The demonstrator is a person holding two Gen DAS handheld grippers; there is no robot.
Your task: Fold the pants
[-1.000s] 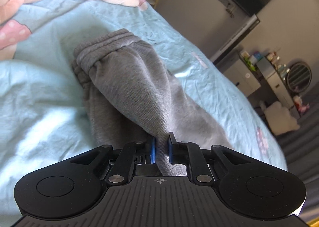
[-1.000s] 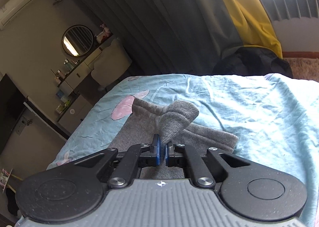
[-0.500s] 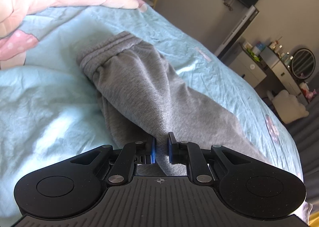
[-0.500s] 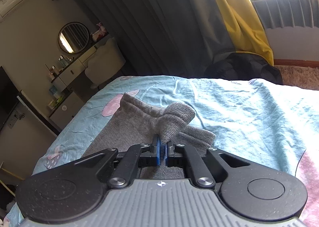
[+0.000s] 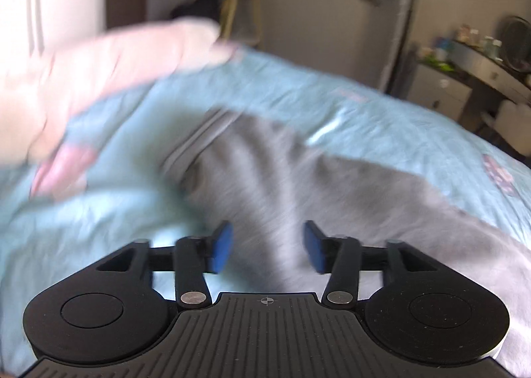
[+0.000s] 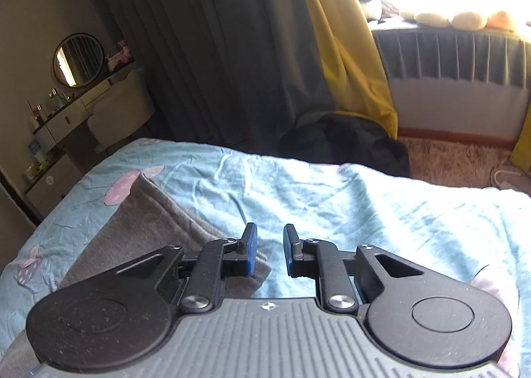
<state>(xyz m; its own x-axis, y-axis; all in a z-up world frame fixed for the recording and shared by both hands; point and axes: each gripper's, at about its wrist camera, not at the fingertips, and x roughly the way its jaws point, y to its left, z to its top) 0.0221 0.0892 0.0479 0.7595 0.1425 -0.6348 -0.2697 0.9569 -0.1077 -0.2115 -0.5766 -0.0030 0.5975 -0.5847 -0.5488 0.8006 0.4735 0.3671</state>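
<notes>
Bedroom, pale blue bedsheet (image 5: 381,119) rumpled, grey curtains (image 6: 215,46) behind. Grey pants (image 5: 265,172) lie flat on it, long axis running away from the left gripper (image 5: 267,247) toward the waistband, up-left in its view. Left jaws stand wide, cloth beneath them, not pinched. Right gripper (image 6: 268,253) parted a little, nothing between; the folded pants edge lies just to its left. Left hand the nearer, by my judgement. Both clamped grey folds a second ago; jaws have just been opening, cloth dropped.
</notes>
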